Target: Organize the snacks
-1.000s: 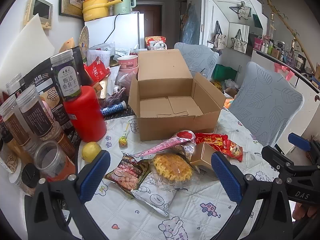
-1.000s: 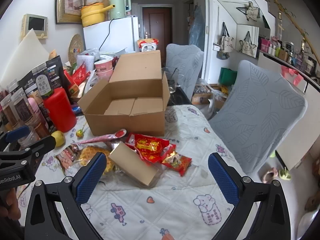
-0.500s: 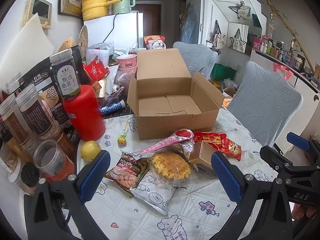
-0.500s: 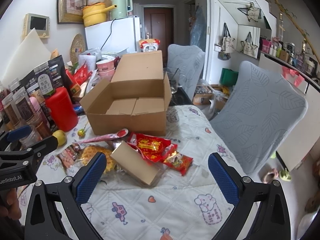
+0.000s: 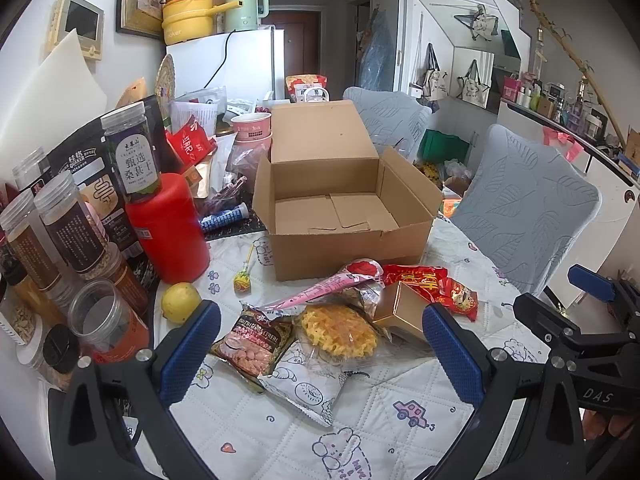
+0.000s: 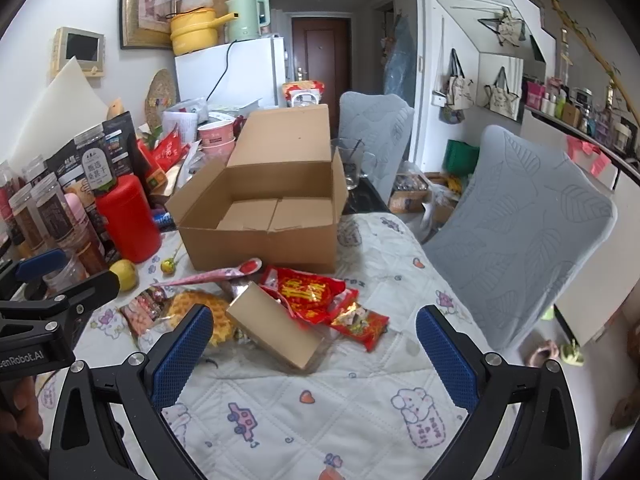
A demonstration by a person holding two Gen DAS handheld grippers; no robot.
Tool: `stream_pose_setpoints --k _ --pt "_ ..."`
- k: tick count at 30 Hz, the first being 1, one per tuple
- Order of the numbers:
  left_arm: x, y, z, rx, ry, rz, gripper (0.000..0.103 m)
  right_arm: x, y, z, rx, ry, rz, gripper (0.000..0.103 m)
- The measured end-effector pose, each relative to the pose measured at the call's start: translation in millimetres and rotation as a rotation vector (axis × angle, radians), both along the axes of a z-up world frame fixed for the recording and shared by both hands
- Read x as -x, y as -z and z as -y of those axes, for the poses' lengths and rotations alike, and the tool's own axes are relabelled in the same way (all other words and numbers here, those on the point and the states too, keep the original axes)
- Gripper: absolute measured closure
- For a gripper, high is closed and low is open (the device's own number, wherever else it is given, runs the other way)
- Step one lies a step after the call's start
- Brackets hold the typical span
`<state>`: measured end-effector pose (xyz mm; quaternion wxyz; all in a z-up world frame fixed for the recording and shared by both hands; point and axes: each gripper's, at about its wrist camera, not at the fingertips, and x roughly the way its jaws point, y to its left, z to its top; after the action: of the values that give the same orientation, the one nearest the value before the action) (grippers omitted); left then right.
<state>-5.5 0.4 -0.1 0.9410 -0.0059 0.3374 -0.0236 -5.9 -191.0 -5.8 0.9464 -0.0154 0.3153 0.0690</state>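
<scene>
Left gripper (image 5: pixel 320 350): jaws standing wide apart with blue pads, holding nothing, hovering over the bench; in the right wrist view its black body is showing "enRobot.AI".
Right gripper (image 6: pixel 314 346): jaws also spread wide and gripping nothing; in the left wrist view its body is reading "DAS".
Between the left jaws: a dark nut packet (image 5: pixel 252 340) printed with small lettering ending "CEREAL", as far as it can be read, is lying beside a clear-wrapped yellow waffle (image 5: pixel 338 330); a white doughnut-print pouch (image 5: pixel 304 392) is lying nearest the camera.
Between the right jaws: a gold carton (image 6: pixel 276 330) is lying tilted, touching the waffle's wrapper.
Just beyond the jaws: a pink cone-shaped packet (image 5: pixel 320 288) is lying across the heap; a red packet (image 6: pixel 308 292) with gold Chinese characters and a small red sachet (image 6: pixel 360 322) are lying just to the right of the carton.
Farther out: an open cardboard box (image 5: pixel 340 204) is standing behind the heap, flaps up, with nothing inside.
Left of the left jaws: a lemon (image 5: pixel 180 302) and a lollipop (image 5: pixel 242 278) are resting by a red canister (image 5: pixel 168 228); on top of it a jar (image 5: pixel 132 156) is standing with a Chinese label.
Bench (image 6: pixel 320 408): wearing a white quilted cover with cartoon prints; a rabbit patch is reading "HAVE A REST".
</scene>
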Motion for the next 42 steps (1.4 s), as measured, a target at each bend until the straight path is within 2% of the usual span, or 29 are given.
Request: stream_pose_setpoints --k 30,42 --pt "24.2 -11.5 2.0 -0.003 0.001 0.032 0.0 24.5 -3.4 0.4 -0.012 -0.032 0.034 0.0" --pt "40.5 1.2 3.1 -0.004 0.006 0.017 0.0 32.5 12.6 1.2 -0.048 -0.08 0.019 0.0"
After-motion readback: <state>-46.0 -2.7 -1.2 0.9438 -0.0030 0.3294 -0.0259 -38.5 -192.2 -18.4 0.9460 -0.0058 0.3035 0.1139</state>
